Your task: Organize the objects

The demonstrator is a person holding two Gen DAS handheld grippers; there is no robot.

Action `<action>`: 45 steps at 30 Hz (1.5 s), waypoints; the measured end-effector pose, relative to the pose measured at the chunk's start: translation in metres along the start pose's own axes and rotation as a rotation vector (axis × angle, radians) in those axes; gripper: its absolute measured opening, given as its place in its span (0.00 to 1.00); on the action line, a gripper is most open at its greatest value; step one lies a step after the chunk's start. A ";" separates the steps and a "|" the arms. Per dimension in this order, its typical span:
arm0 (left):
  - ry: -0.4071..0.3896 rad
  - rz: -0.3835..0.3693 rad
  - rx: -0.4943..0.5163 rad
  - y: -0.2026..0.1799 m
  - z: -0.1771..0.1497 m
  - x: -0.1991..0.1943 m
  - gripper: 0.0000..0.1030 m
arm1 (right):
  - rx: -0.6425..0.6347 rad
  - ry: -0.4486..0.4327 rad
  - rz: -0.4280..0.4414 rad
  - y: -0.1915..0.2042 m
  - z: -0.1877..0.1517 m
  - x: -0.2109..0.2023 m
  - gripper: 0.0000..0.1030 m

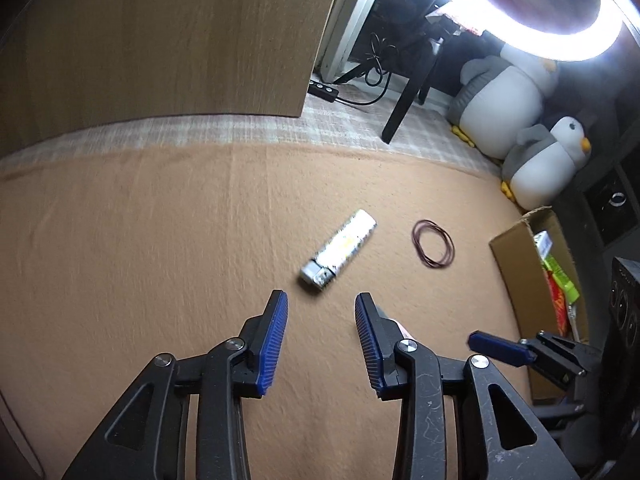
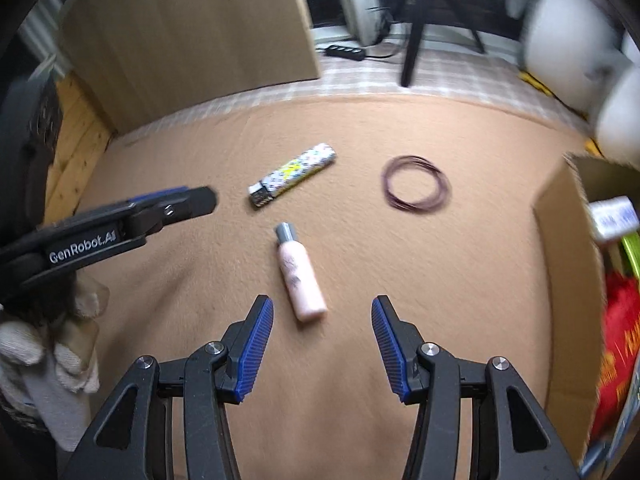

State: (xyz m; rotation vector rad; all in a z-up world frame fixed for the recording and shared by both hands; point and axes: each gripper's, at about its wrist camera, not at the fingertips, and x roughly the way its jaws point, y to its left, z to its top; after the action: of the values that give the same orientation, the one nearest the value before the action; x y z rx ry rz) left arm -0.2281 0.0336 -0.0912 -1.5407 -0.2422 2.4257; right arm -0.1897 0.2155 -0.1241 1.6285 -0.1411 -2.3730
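Note:
A patterned white lighter [image 1: 340,251] lies on the tan blanket [image 1: 160,240], just ahead of my open, empty left gripper [image 1: 322,300]. The lighter also shows in the right wrist view [image 2: 292,179]. A pink bottle with a grey cap [image 2: 300,274] lies ahead of my open, empty right gripper [image 2: 322,308], between its fingertips' line and the lighter. A loop of dark rubber bands [image 1: 434,248] lies right of the lighter, and shows in the right wrist view [image 2: 416,189] too. The left gripper's side [image 2: 160,208] shows at left in the right wrist view.
An open cardboard box [image 1: 516,272] with colourful packets stands at the right edge of the blanket; it also shows in the right wrist view [image 2: 560,280]. Two penguin plush toys [image 1: 540,160] sit behind it. A wooden panel [image 1: 160,40] and a tripod leg [image 1: 404,108] stand at the back.

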 end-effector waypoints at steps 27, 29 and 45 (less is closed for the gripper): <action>0.076 0.086 0.140 -0.033 0.029 0.074 0.41 | 0.031 0.059 -0.071 -0.019 0.003 0.026 0.18; 0.084 0.101 0.153 -0.036 0.030 0.079 0.41 | 0.043 0.059 -0.073 -0.023 0.001 0.024 0.18; 0.074 0.139 0.149 -0.030 0.006 0.068 0.26 | 0.046 0.051 -0.087 -0.036 -0.013 0.012 0.18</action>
State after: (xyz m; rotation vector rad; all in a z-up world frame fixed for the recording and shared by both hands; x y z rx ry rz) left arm -0.2576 0.0829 -0.1385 -1.6255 0.0601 2.4207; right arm -0.1873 0.2474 -0.1475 1.7484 -0.1184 -2.4063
